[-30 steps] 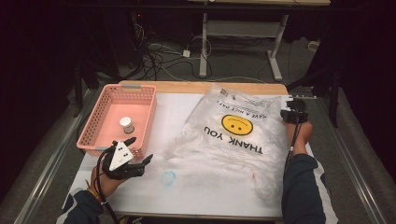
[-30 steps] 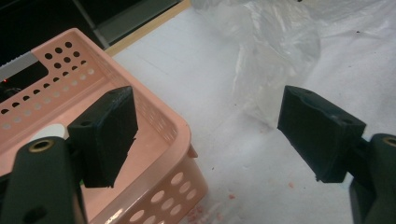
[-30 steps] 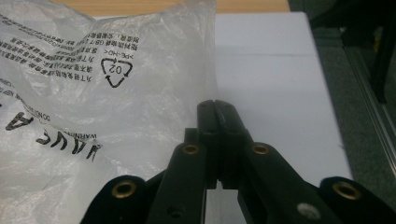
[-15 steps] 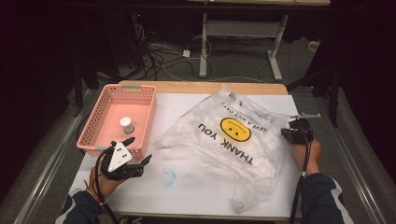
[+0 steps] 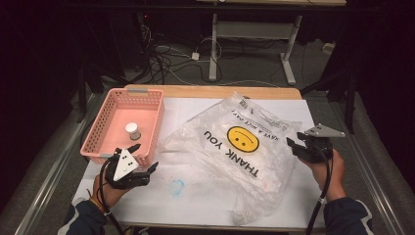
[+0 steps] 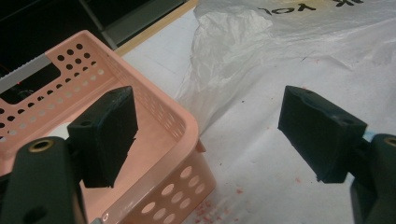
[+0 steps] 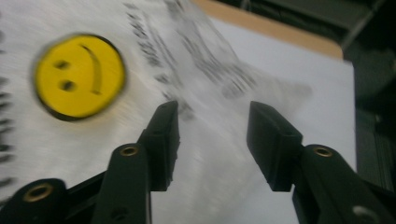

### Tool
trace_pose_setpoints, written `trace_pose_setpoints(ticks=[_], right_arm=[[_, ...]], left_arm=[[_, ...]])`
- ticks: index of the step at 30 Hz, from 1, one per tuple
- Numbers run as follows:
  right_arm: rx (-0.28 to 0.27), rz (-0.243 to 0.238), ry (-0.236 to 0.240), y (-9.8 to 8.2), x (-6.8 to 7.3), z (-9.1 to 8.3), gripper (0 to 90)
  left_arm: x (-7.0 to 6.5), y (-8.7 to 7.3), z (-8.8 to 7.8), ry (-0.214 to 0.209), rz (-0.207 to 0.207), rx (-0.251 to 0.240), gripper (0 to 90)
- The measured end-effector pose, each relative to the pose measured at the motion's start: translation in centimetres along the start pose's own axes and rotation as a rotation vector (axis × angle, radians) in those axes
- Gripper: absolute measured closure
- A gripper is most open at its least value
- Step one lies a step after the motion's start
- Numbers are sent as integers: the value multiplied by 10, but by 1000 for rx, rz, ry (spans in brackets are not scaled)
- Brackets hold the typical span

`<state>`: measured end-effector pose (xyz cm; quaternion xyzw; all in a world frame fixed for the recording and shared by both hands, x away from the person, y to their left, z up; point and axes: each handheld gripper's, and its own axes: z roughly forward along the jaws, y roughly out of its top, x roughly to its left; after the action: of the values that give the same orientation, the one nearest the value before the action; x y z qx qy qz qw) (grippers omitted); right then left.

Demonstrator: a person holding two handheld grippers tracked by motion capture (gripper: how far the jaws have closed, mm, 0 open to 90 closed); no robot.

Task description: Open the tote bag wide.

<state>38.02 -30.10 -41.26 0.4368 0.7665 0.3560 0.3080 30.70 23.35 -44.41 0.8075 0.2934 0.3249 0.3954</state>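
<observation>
At the table's (image 5: 195, 205) right edge, the right gripper (image 5: 296, 146) hovers just beside the plastic bag (image 5: 235, 156); its jaws have just been opening and nothing sits between them. The crumpled bag sprawls over the table's middle, reading "THANK YOU" and "HAVE A NICE DAY" around a yellow smiley (image 5: 243, 139). Near the front left corner, the left gripper (image 5: 145, 157) gapes empty beside the pink basket (image 5: 98, 134), which holds a small white jar (image 5: 132, 130). The right gripper view is blurred.
</observation>
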Motion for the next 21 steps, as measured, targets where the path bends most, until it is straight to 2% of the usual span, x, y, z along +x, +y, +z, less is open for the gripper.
trace_pose_setpoints(ticks=[3,6,7,9,10,13,16,18,19,20,21], right_arm=[[-43,-100,80,14,32,-6,430],[-57,-188,191,23,68,-5,379],[-59,-203,226,25,80,-4,364],[-36,-246,300,26,102,2,308],[-27,-268,319,25,112,5,280],[2,-314,407,25,136,14,198],[11,-334,451,25,151,20,187],[32,-369,470,24,160,25,193],[54,-383,467,24,164,28,269],[99,-402,465,23,170,35,387],[99,-402,465,23,170,35,387]], left_arm=[[1,0,0,0,-6,1,192],[-1,0,1,-5,-2,4,192],[-1,0,1,-7,1,6,192],[-2,0,2,-8,3,6,192],[-2,0,2,-8,2,5,194],[-3,0,2,-9,4,6,194],[-4,0,3,-12,7,12,194],[-4,0,4,-13,7,13,194],[-4,0,4,-13,8,15,194],[-4,0,5,-14,9,16,194],[-4,0,5,-14,11,19,194]])
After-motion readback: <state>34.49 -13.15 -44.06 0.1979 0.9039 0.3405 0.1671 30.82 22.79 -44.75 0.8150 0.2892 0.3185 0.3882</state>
